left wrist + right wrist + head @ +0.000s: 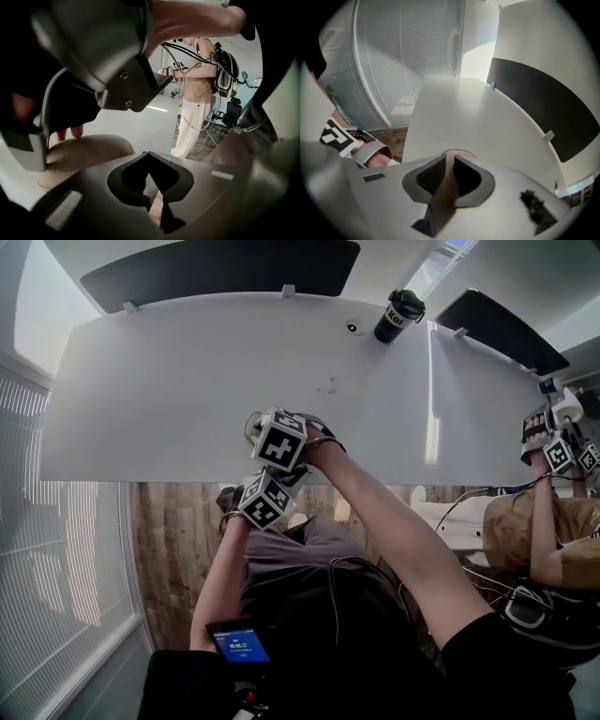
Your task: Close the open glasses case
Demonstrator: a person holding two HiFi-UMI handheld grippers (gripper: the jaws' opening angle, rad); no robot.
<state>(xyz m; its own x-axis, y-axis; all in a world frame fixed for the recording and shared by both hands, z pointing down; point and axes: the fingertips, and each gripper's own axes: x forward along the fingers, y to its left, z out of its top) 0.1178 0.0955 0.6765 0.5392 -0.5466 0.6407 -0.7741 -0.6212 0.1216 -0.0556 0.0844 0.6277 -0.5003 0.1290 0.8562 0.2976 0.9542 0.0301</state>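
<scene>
Left gripper [149, 153]: jaws together, empty | case [86, 149]: tan, on surface [169, 390], just ahead-left of left jaws | right gripper [449, 159]: jaws seemingly clamped on case edge | next: press lid down evenly, brace base with left jaws, release once seated.

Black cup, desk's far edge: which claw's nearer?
Right. The right gripper, claw shut on the glasses case, is over the table, well short of the cup; the left gripper sits back at the near edge.
</scene>
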